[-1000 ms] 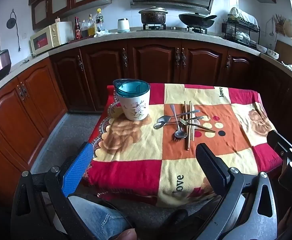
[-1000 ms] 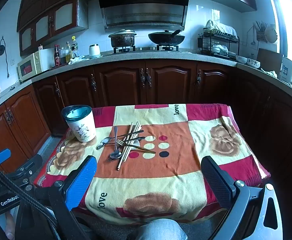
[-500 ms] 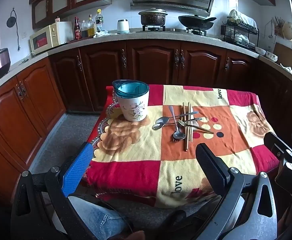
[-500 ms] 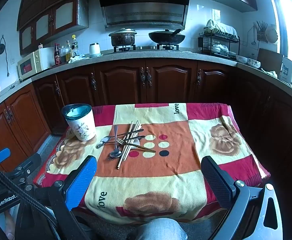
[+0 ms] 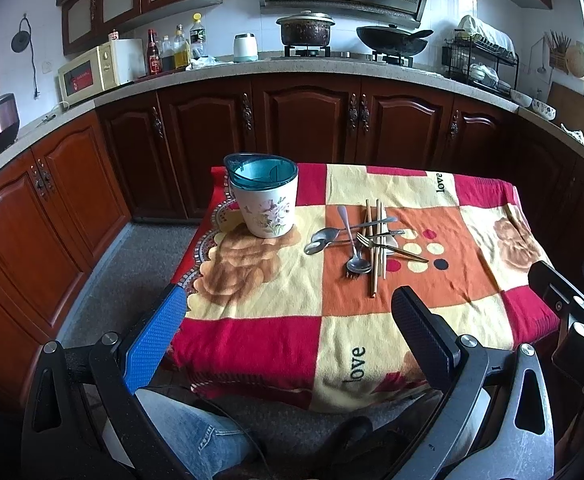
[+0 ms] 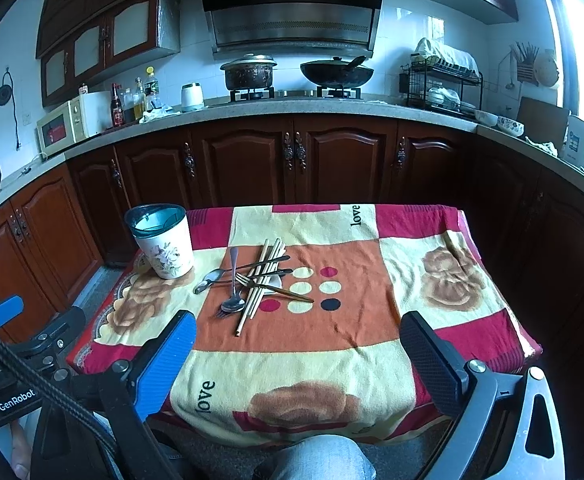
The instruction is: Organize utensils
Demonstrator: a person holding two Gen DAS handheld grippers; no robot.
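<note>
A pile of utensils [image 5: 362,242] lies on the patterned cloth: spoons, forks and wooden chopsticks crossed over each other; it also shows in the right wrist view [image 6: 251,284]. A white floral utensil holder with a teal divided insert [image 5: 265,196] stands upright at the table's far left, also in the right wrist view [image 6: 163,246]. My left gripper [image 5: 287,312] is open and empty, held before the table's near edge. My right gripper [image 6: 300,344] is open and empty over the near edge.
The small table with its red, yellow and orange cloth [image 6: 372,240] stands in a kitchen. Dark wooden cabinets [image 5: 304,120] run behind and to both sides. The other gripper shows at the right edge [image 5: 580,312]. My knee [image 6: 320,460] is below the table's front.
Both grippers have drifted slightly; the table sits a little higher in the left wrist view. Nothing on the table has moved.
</note>
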